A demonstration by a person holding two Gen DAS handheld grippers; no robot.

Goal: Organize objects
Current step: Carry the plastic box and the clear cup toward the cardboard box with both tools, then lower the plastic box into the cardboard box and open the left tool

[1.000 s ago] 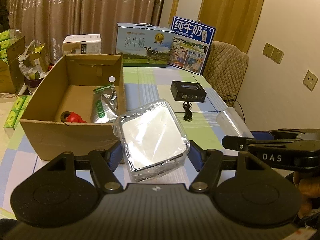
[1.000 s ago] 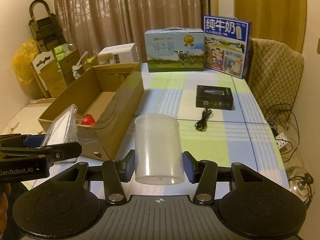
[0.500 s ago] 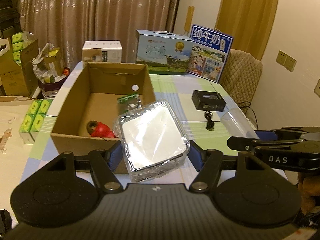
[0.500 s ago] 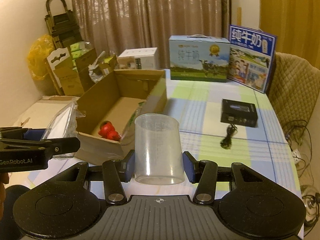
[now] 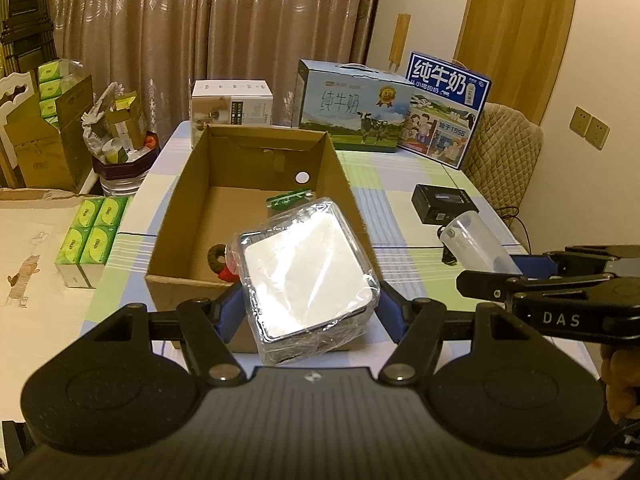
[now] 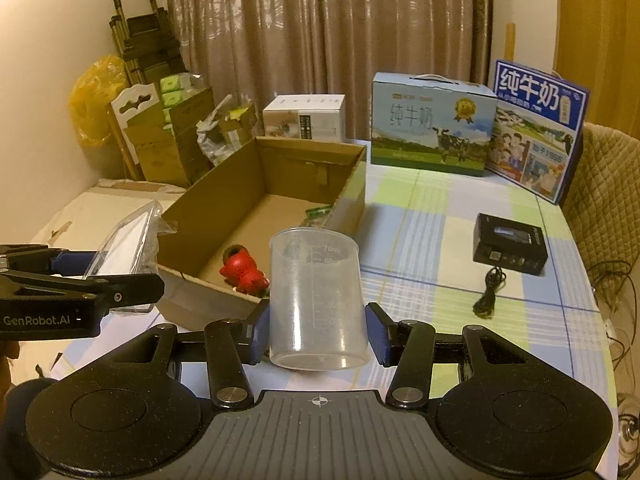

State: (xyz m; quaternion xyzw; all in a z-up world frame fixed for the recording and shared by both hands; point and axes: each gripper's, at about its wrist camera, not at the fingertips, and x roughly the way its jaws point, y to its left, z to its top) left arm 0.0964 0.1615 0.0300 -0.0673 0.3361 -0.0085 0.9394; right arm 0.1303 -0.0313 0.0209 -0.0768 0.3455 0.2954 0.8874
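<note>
My left gripper (image 5: 310,304) is shut on a clear plastic-wrapped square box (image 5: 306,272) and holds it above the near edge of the open cardboard box (image 5: 188,204). My right gripper (image 6: 318,330) is shut on a clear plastic measuring cup (image 6: 316,296), held upright above the table right of the cardboard box (image 6: 344,208). Inside the box lie a red toy (image 6: 244,272) and a green-topped foil packet (image 5: 290,198). The cup also shows in the left wrist view (image 5: 476,246); the wrapped box also shows in the right wrist view (image 6: 128,248).
A black device box (image 6: 510,244) and a black cable (image 6: 488,292) lie on the checked tablecloth (image 6: 440,208) at right. Two milk cartons (image 5: 354,110) and a white box (image 5: 232,102) stand at the back. Green tissue packs (image 5: 90,232) lie left of the table.
Both grippers have risen and pulled back with their loads; the cardboard box now lies lower and farther in view, and more of its inside shows. Grips unchanged.
</note>
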